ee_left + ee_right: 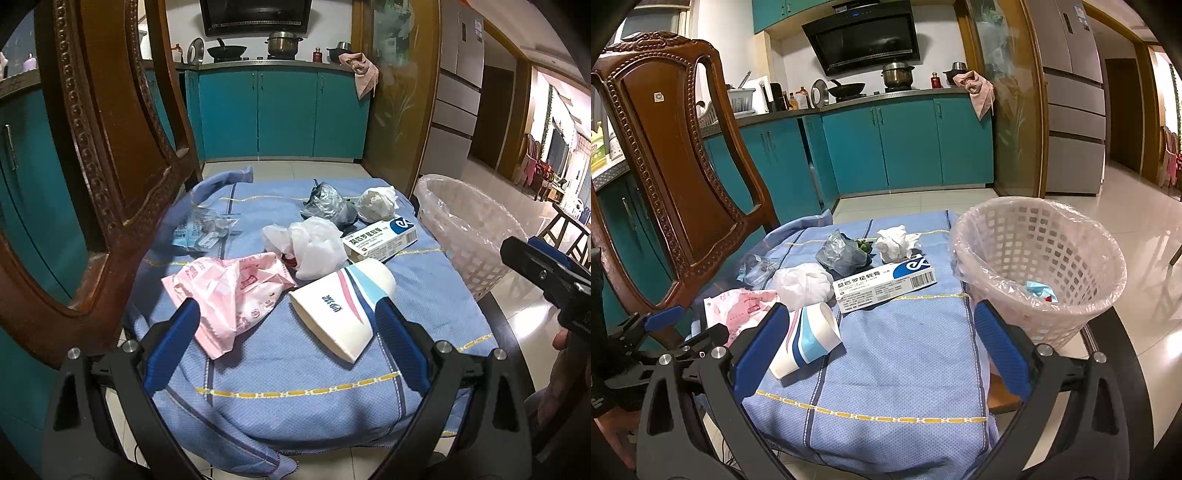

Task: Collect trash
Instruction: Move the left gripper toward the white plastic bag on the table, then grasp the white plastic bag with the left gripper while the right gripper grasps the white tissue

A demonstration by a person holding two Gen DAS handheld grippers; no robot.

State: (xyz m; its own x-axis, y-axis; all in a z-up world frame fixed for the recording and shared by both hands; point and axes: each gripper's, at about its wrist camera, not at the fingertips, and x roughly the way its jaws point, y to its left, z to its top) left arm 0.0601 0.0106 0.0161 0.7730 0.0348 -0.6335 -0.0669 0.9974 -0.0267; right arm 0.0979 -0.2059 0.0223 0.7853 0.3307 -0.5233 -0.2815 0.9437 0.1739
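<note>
Pick step, I judge: left gripper [288, 328] and right gripper [882, 339] fingers spread, empty; white striped paper cup [343, 302] lies at left gripper's 12 o'clock on blue-clothed table [295, 376]; next pinch it, carry to white lattice plastic-lined basket [1039, 266] at 2 o'clock.

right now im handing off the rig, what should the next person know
Left claw: open, empty, over the near edge of the cloth.
Right claw: open, empty.
On the cloth: cup on its side, pink bag, white bag, box, tissue, grey wad, clear wrapper.
Bin at right holds one blue scrap.
Left: all seven pieces.
</note>
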